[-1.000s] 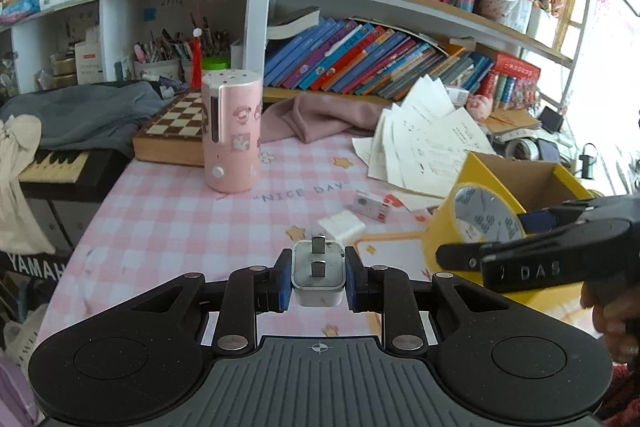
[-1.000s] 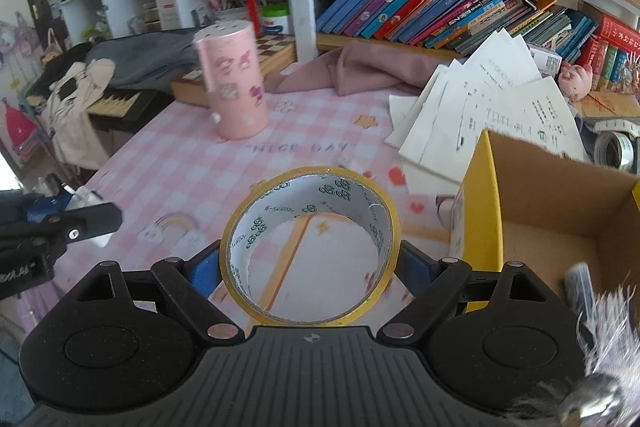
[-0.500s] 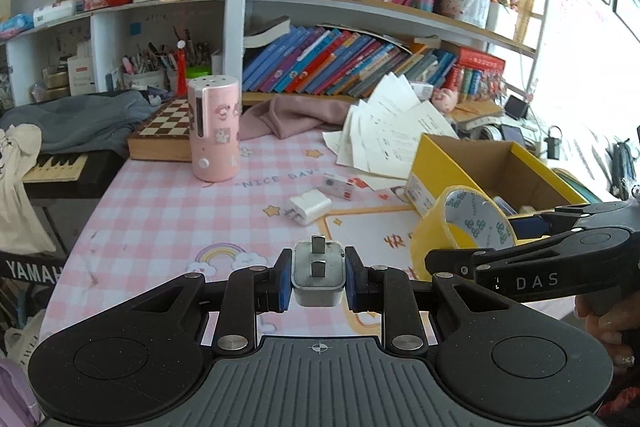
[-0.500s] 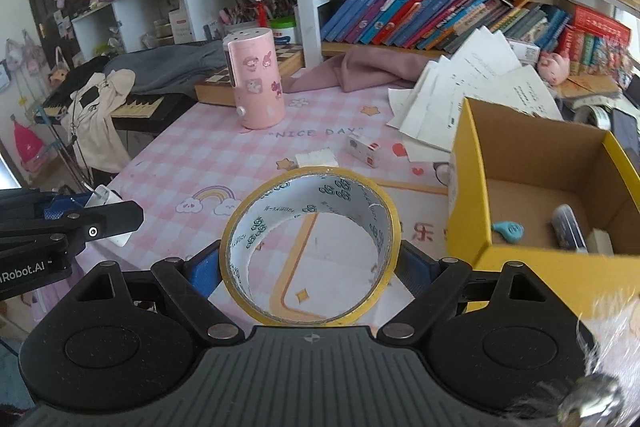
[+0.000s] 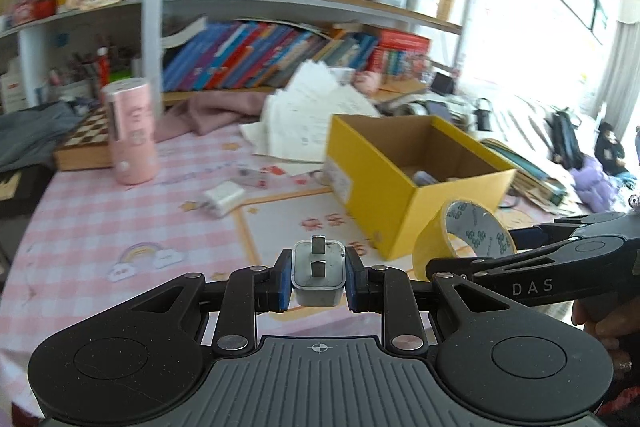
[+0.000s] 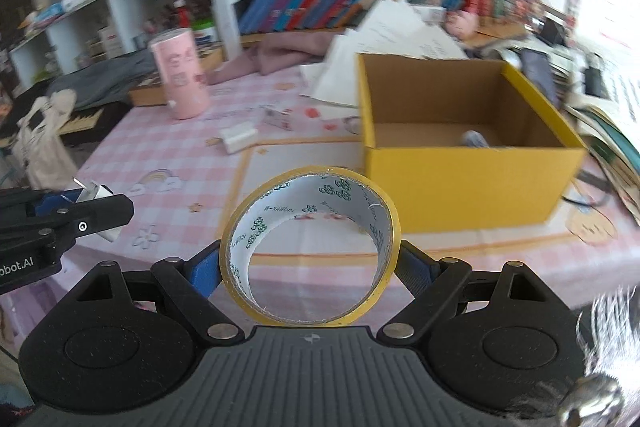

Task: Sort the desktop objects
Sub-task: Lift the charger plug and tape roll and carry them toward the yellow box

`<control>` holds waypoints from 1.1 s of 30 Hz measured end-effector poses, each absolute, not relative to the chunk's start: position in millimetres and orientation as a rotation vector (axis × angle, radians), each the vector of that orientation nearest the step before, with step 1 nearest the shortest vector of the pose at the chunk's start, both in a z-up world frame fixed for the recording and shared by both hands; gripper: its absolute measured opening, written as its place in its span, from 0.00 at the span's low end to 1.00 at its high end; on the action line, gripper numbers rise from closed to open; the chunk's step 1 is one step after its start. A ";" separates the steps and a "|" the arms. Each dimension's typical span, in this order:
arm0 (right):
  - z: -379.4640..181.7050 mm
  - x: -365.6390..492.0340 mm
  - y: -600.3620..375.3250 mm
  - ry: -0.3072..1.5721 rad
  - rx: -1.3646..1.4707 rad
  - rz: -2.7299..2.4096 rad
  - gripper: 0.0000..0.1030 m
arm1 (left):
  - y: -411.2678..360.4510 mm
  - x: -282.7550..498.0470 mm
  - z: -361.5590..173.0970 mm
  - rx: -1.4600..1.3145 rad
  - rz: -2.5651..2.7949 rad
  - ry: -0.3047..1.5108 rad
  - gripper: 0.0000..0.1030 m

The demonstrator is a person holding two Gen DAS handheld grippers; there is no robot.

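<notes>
Both grippers loaded, both held above the pink checked tablecloth (image 5: 100, 227), short of the yellow cardboard box (image 6: 472, 179).

Left gripper (image 5: 319, 277): jaws drawn close together and clamped on a small white plug adapter (image 5: 319, 279), prongs pointing away from the camera. The grip sits on the adapter's two side faces and looks square.

Right gripper (image 6: 310, 267): jaws wide but not free; the blue pads press on the outer rim of a roll of yellow tape (image 6: 310, 247), which stands on edge with its core facing the camera. In the left wrist view the same roll (image 5: 464, 239) hangs just in front of the box's near corner.

Box: open top, brown inside, at least one small item already lying on its floor. A second white adapter (image 5: 224, 197) and a small flat packet (image 5: 254, 179) lie on the cloth between the box and the pink cylindrical container (image 5: 130, 131). Loose papers are piled behind the box.

Step in hand, as judged: carrying two picked items to the box. Background is motion-blurred.

Next move calls for: bring each load over the box opening, clear of the near wall, then open the jaws. The tape roll is wide and may roll or catch the rim, so it should probably be lowered inside before release. Two grippers over one opening risk collision; best one at a time.
</notes>
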State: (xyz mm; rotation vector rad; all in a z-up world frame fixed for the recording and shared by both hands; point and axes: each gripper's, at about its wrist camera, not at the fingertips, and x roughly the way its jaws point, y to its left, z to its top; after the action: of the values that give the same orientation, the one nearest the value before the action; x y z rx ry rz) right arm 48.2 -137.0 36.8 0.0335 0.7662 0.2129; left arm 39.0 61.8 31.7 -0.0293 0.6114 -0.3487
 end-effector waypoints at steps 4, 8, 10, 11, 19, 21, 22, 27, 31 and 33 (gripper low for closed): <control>36.6 38.4 -153.0 0.776 0.048 0.153 0.84 | 46.4 43.2 30.8 -0.020 -0.416 0.615 0.23; 36.7 31.9 -171.9 0.785 0.073 0.084 0.84 | 27.4 49.3 29.9 0.002 -0.492 0.627 0.23; 36.8 29.6 -181.9 0.789 0.088 0.048 0.84 | 15.8 52.2 29.3 0.020 -0.535 0.632 0.23; 36.7 28.3 -186.7 0.790 0.094 0.032 0.84 | 9.5 54.0 28.8 0.028 -0.557 0.634 0.23; 34.0 24.5 -224.7 0.812 0.143 -0.070 0.84 | -29.1 66.0 27.9 0.061 -0.662 0.635 0.23; 34.2 24.8 -231.4 0.809 0.149 -0.086 0.84 | -37.0 69.6 27.4 0.069 -0.680 0.635 0.23; 33.9 25.4 -234.9 0.808 0.152 -0.094 0.84 | -41.1 71.7 27.0 0.072 -0.688 0.636 0.23; 33.5 30.5 -251.5 0.810 0.166 -0.125 0.84 | -59.4 80.6 26.5 0.087 -0.726 0.630 0.23; 37.4 35.4 -262.0 0.783 0.166 -0.141 0.84 | -70.6 86.7 27.3 0.097 -0.738 0.610 0.23; 42.8 38.0 -265.9 0.742 0.155 -0.140 0.84 | -75.6 88.1 31.1 0.103 -0.738 0.576 0.23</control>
State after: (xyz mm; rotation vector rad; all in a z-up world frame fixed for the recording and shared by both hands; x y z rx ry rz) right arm 38.0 -265.9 42.8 0.1547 0.7423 -0.1401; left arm 88.1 -75.6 31.1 0.1030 0.5761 -0.7375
